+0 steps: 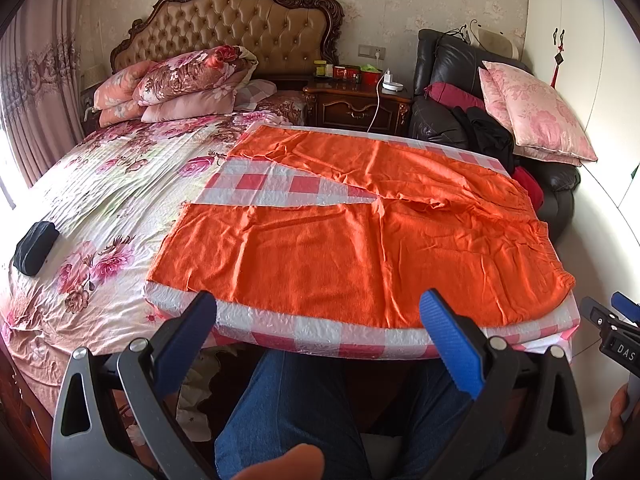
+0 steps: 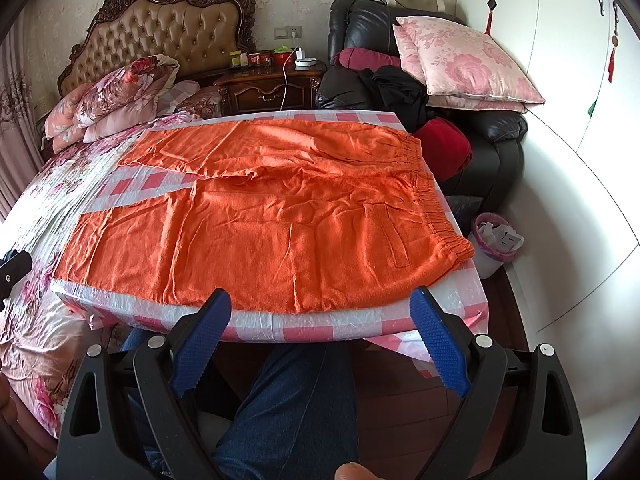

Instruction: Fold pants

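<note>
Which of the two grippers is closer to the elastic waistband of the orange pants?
Right. The right gripper hovers open near the waistband end of the pants; the left gripper hovers open toward the leg end, farther away.

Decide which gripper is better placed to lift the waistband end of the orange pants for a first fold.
Right, probably. The right gripper hangs open by the near edge close to the waistband; the left gripper sits nearer the leg hems.

Right gripper [image 1: 618, 322] is mostly chopped off by the left view's edge, can't tell its jaws there. Bottles on the nightstand [image 1: 356, 104] are too tiny to read, and the worktop [image 2: 320, 326] hides the person's knees.
</note>
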The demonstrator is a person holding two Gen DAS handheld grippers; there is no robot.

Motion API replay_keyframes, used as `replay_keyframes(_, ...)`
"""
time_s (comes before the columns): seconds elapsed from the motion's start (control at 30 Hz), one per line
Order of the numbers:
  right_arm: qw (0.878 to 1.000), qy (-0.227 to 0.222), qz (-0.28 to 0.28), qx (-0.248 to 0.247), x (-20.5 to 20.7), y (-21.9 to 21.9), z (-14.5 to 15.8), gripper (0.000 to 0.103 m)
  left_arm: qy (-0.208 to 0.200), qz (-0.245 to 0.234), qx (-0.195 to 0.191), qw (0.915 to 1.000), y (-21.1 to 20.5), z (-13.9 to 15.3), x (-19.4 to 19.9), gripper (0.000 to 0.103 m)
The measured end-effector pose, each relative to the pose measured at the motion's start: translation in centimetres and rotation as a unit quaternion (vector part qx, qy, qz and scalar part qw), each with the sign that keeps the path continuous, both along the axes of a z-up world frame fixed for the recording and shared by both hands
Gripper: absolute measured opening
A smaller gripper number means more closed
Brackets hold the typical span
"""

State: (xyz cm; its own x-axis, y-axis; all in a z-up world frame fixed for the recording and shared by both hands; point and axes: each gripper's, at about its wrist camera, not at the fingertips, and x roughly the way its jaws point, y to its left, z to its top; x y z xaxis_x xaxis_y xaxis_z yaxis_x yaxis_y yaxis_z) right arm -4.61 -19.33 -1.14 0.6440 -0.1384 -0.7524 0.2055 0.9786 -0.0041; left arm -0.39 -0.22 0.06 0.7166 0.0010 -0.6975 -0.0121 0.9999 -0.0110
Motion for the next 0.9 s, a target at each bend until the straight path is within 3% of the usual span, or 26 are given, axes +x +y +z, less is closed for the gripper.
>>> replay_keyframes(0.33, 1.0, 0.001, 0.0, 0.003, 0.1, -0.2, 0.0, 0.088, 0.005, 0.0, -0.007, 1.0, 0.2, -0.2, 0.0, 0.102)
replay_keyframes(0.57, 0.998, 0.012, -0.01, 0.06, 1.0, -2.7, -2.1, 0.088, 0.03, -0.012, -0.045, 0.9984, 2.0, -2.8, 1.4, 0.102)
replay_keyframes(0.73, 0.996, 0.011, -0.029, 0.086, 5.1, -8.1, -2.1, 0.088, 0.057, -0.021, -0.075, 0.9953, 3.6, -5.2, 4.6, 0.101)
replay_keyframes(0.9, 0.992, 0.07, -0.059, 0.092, 14.0, -15.6, -4.0, 0.088, 0.082, -0.018, -0.111, 0.9903, 5.5, -7.4, 8.0, 0.101)
